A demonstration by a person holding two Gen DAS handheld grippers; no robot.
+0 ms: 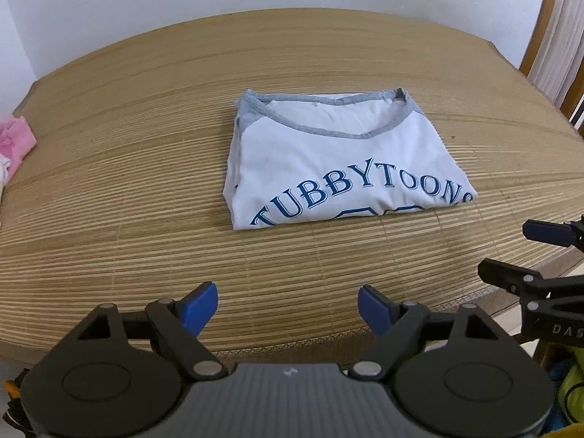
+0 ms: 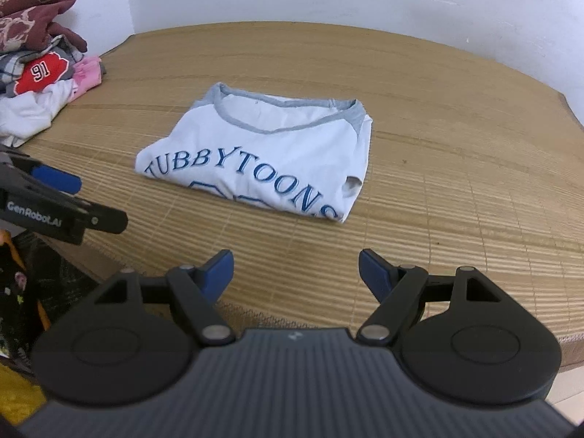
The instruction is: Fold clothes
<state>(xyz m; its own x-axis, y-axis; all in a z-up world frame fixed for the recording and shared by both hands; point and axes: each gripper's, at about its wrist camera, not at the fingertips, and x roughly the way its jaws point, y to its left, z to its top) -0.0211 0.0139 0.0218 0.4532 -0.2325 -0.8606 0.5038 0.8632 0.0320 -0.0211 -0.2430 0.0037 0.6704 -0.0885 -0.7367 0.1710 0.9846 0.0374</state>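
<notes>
White T-shirt with grey neckband and blue lettering (image 1: 328, 168): folded into a compact rectangle, lying flat near the middle of the woven bamboo mat (image 1: 146, 182), collar toward the wall.

View differences:
- The right wrist view alone shows the heap of unfolded clothes (image 2: 40, 58) at the far left corner of the mat (maroon, checked, white and pink pieces). The left wrist view shows only the pink garment (image 1: 16, 138) at its left edge.
- The left wrist view alone shows a wooden frame with pale fabric (image 1: 547, 47) at the right.
- Each view shows the other gripper at its side edge.

Legible writing: "TUBBYTOONS" in an arc across the shirt chest; "91" on a red patch (image 2: 42, 73) in the heap; "GenRobot.AI" on the left gripper's arm.

Grippers: the left gripper (image 1: 288, 304) and right gripper (image 2: 295, 268) both stand released, blue pads wide apart, nothing between them. Both sit at the near edge of the mat, apart from the shirt.

Room: plain white wall (image 2: 328, 3) behind the mat.
</notes>
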